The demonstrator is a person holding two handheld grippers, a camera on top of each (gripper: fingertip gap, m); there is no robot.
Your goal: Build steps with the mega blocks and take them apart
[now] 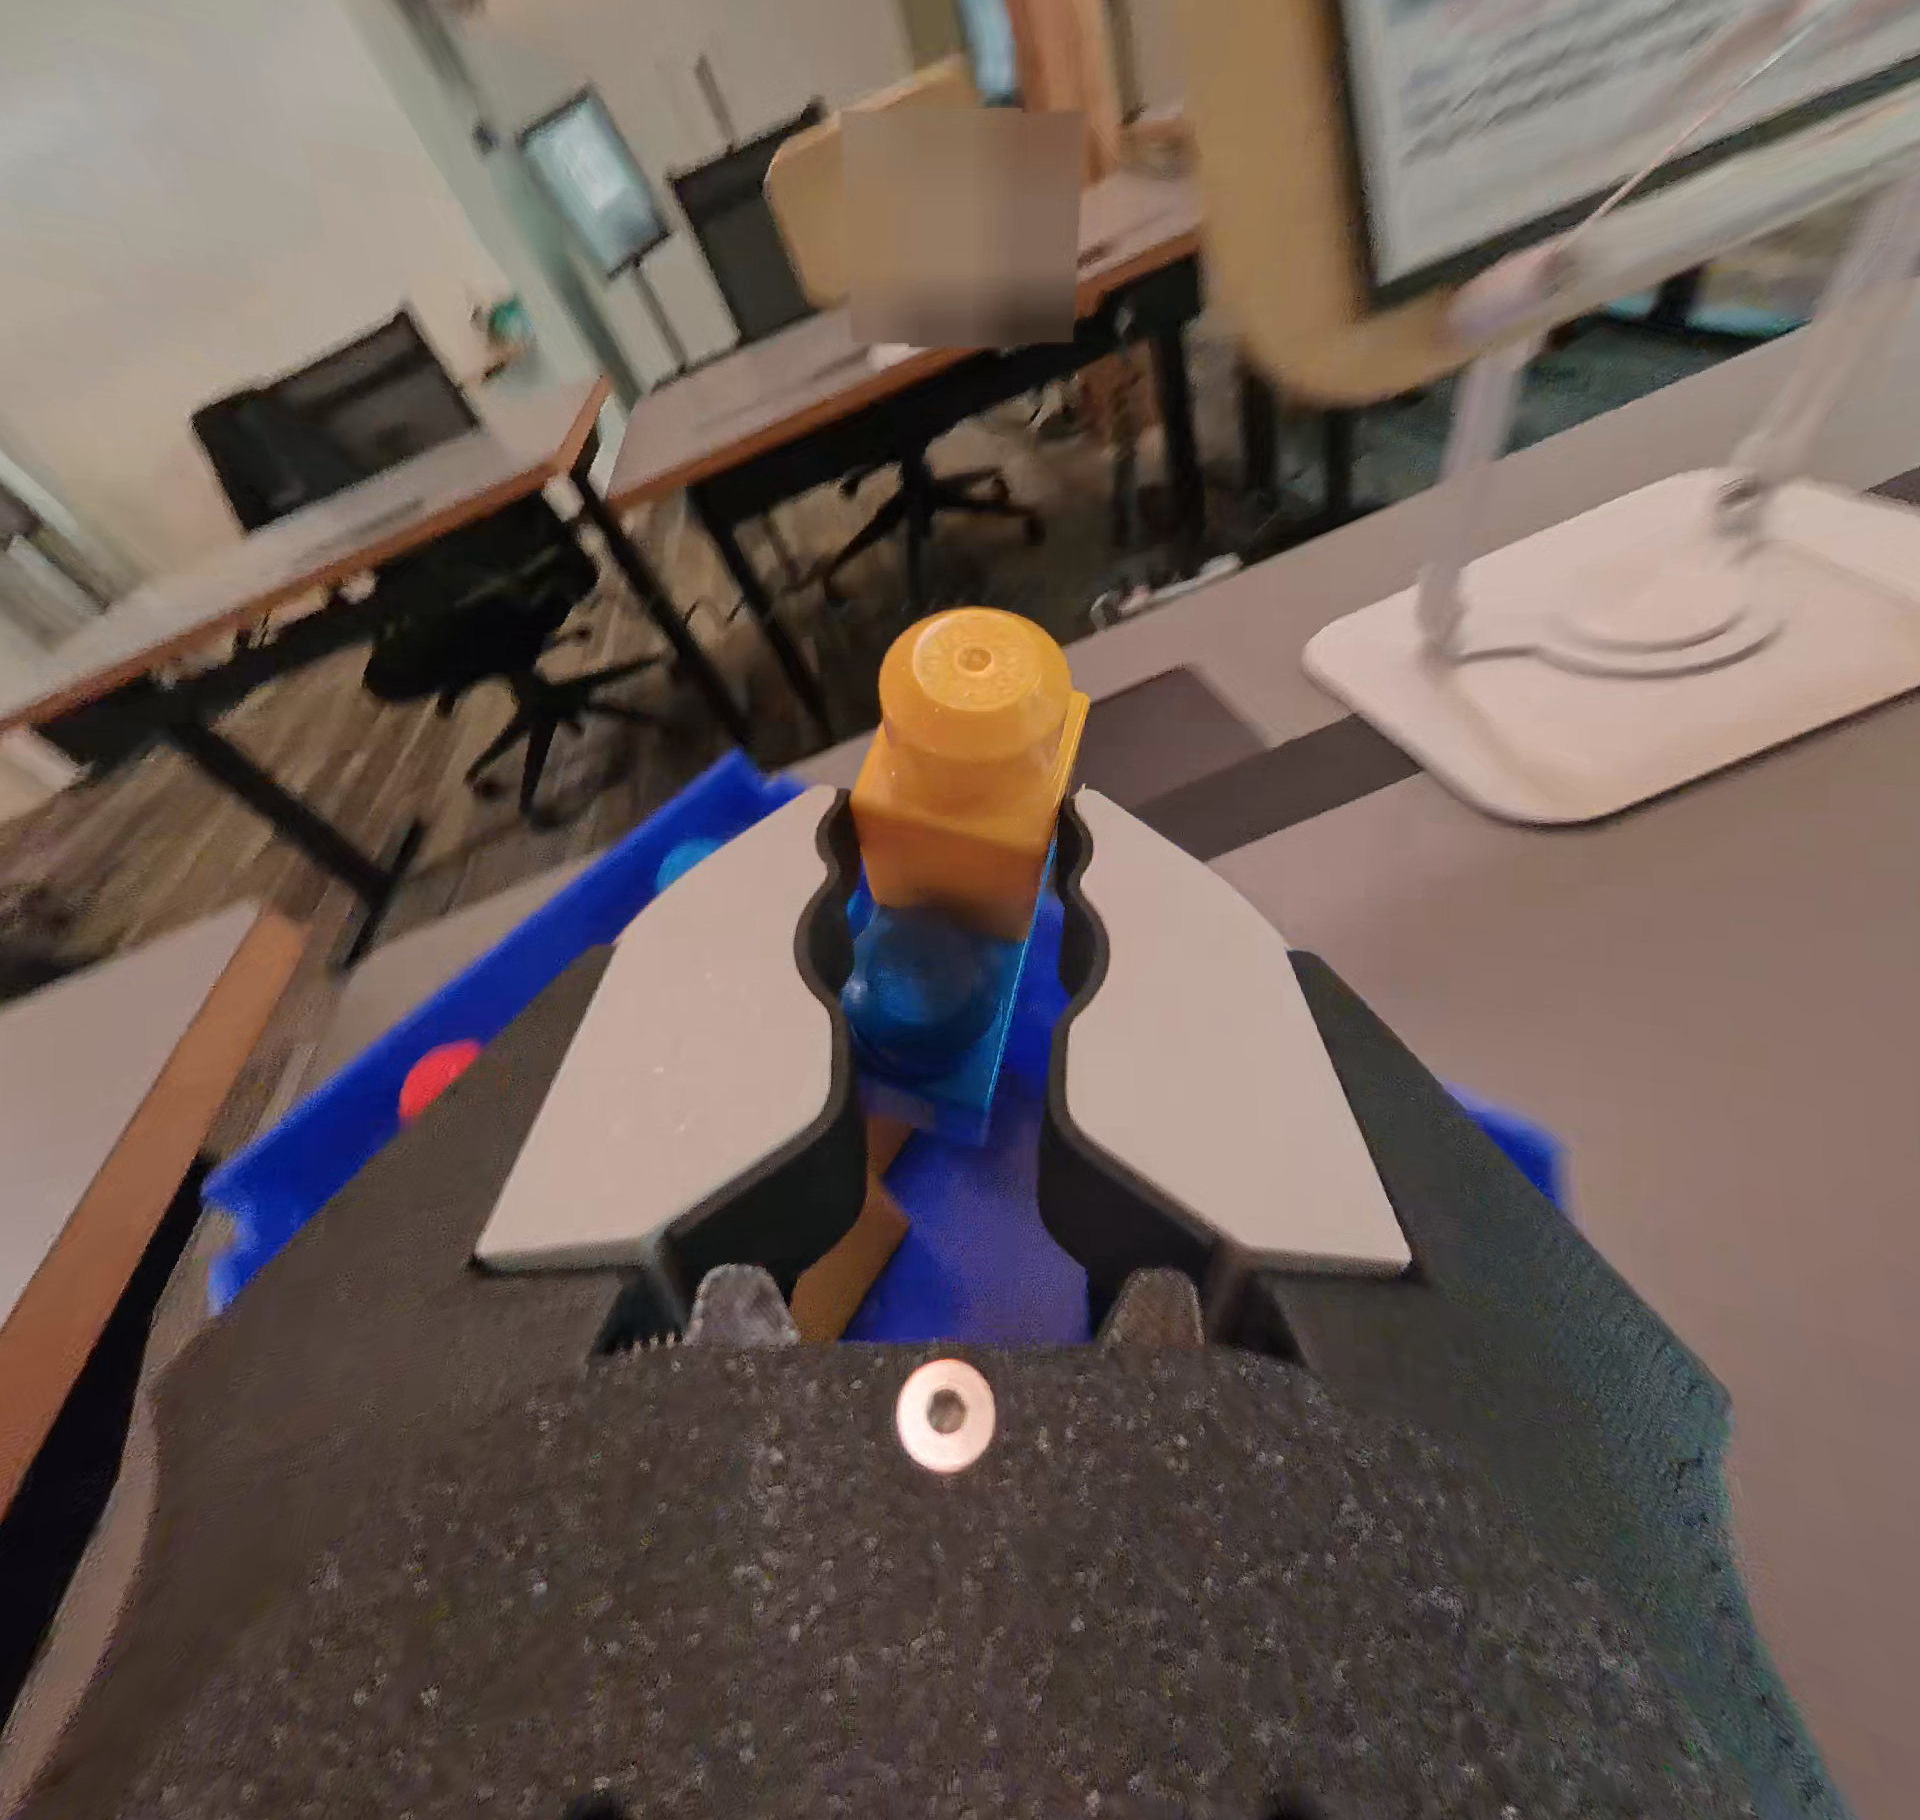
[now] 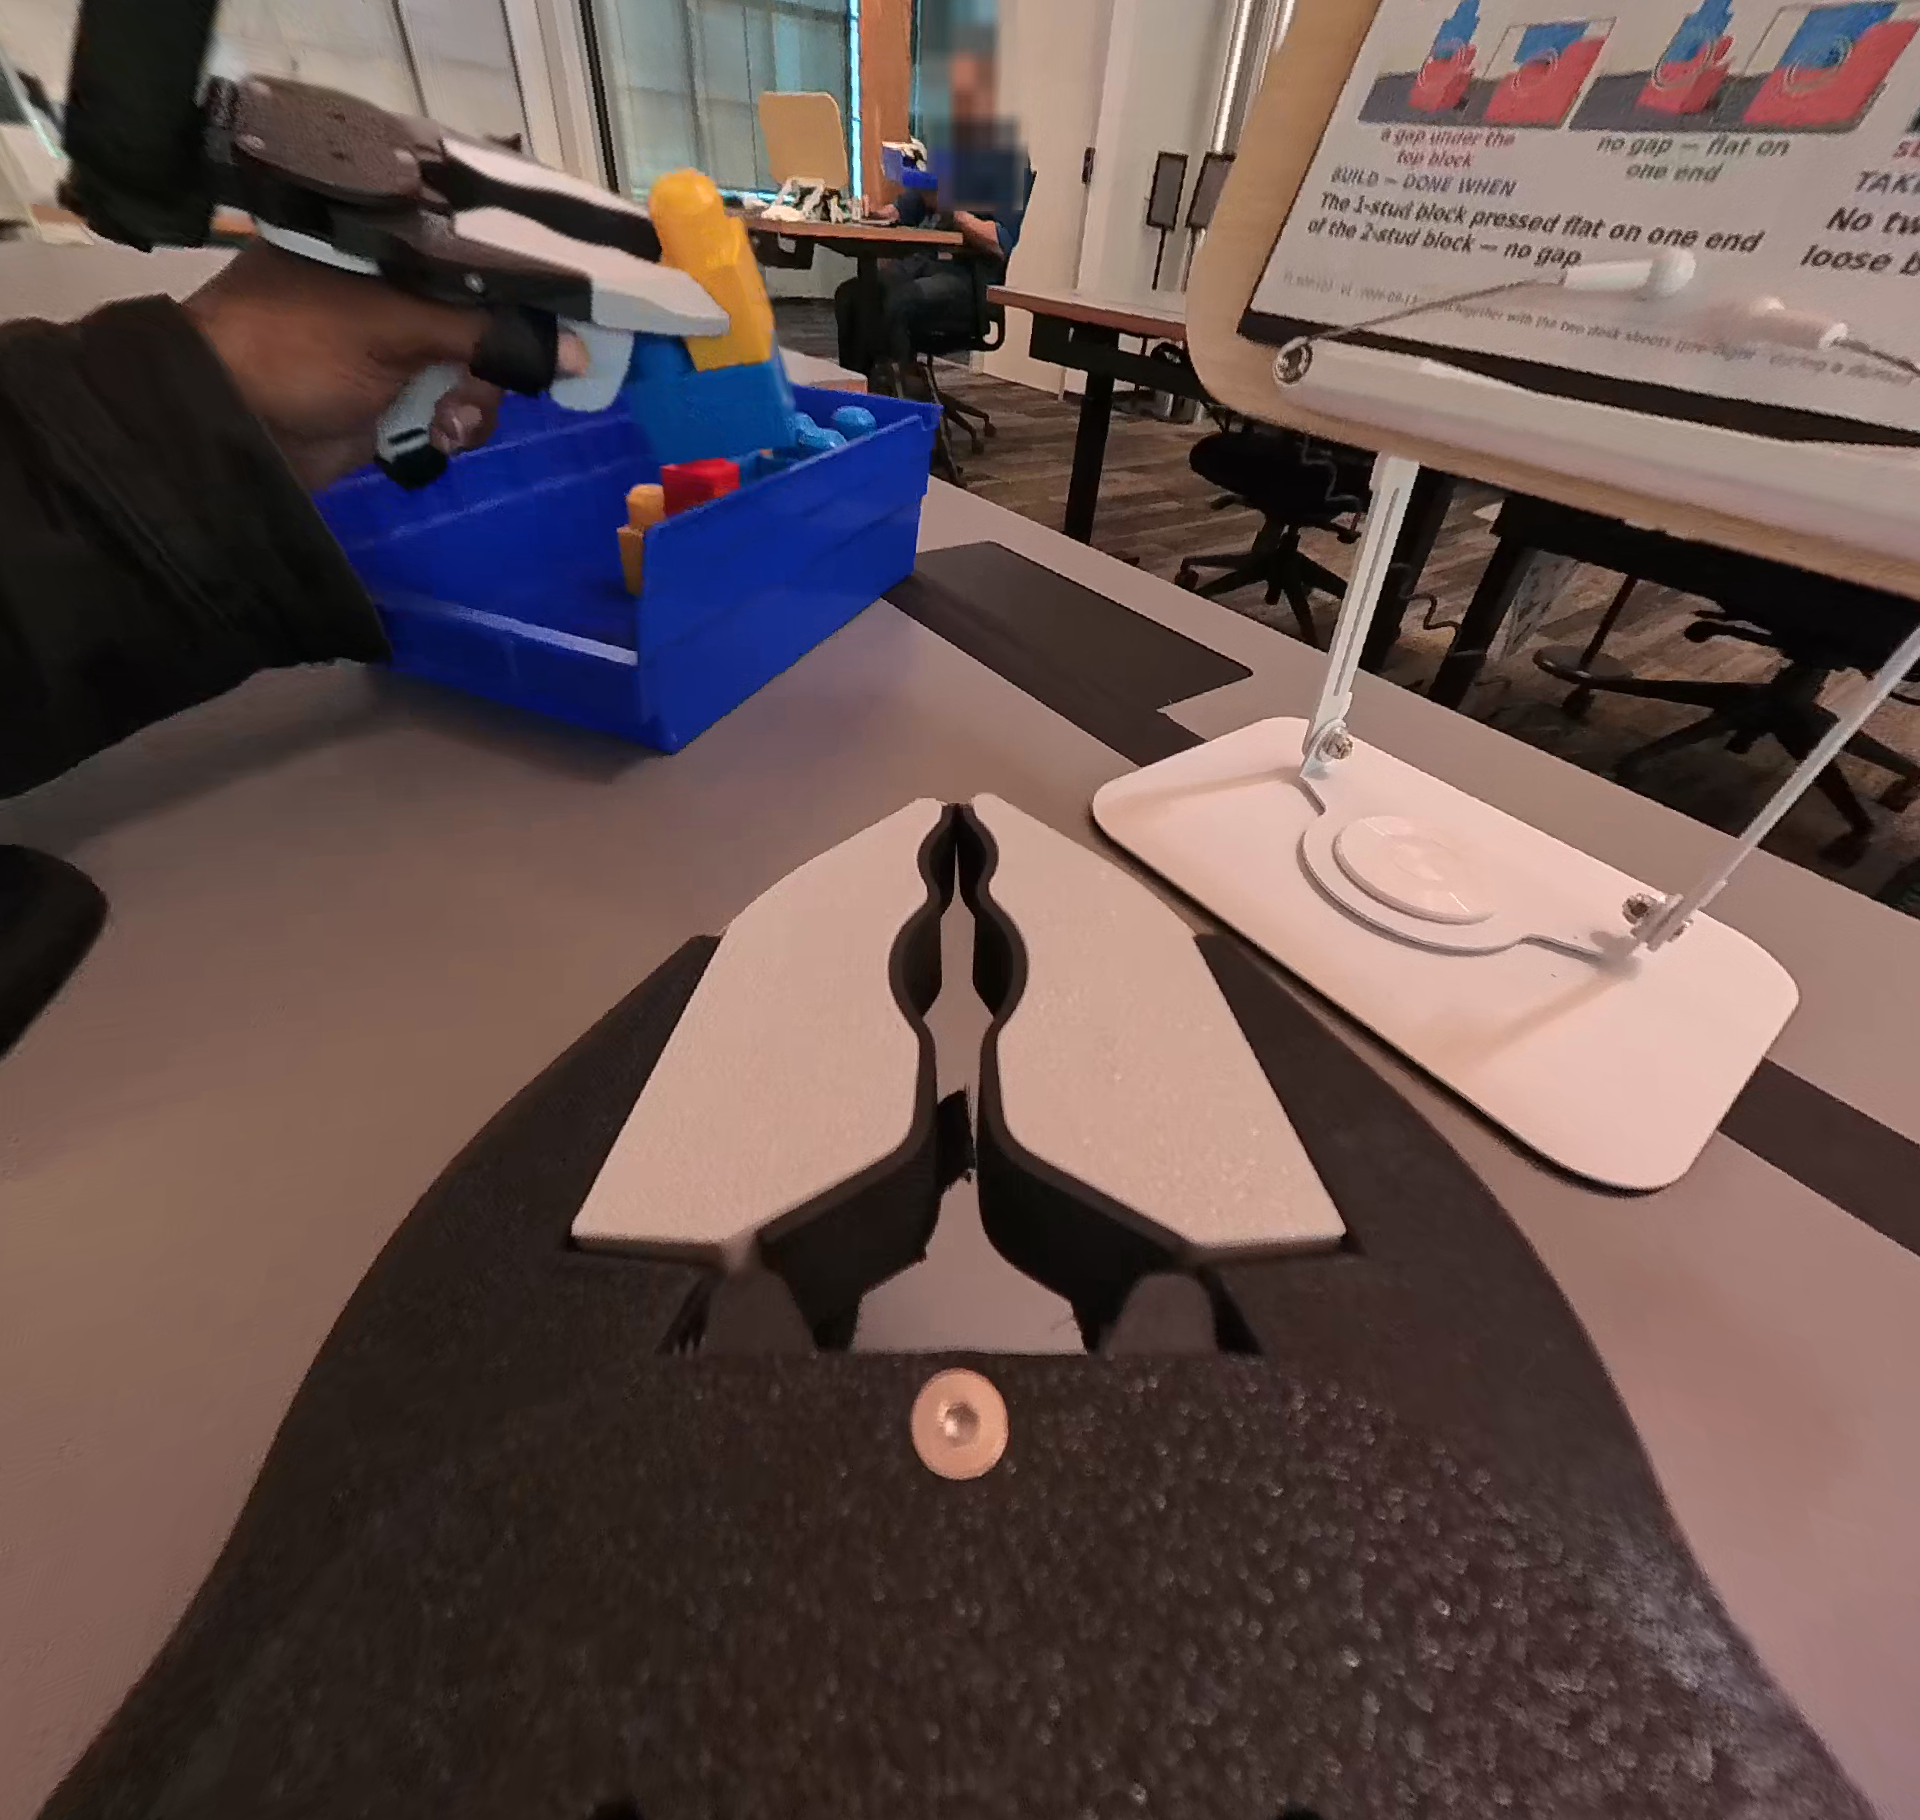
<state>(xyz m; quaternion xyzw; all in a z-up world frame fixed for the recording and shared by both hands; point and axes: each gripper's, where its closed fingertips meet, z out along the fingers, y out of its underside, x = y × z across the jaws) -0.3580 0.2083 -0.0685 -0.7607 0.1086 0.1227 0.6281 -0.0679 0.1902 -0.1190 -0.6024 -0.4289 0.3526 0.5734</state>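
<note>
Blocks joined: left gripper (image 1: 961, 835) clamps the orange block (image 1: 961, 783) atop the blue block (image 1: 935, 1001), right gripper (image 2: 958, 820) closed empty; separating remains.

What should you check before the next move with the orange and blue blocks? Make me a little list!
1. Left gripper is shut on the stacked blocks: ok.
2. Orange block sits on the blue block with no gap: cannot tell, the joint is blurred.
3. The stack is lifted clear of the blue bin: ok, the right wrist view shows it above the rim.
4. Right gripper is free to help: ok, it is shut on nothing, over the grey table.
5. Bare table between the bin and the white stand base to set the stack down: ok.
</note>
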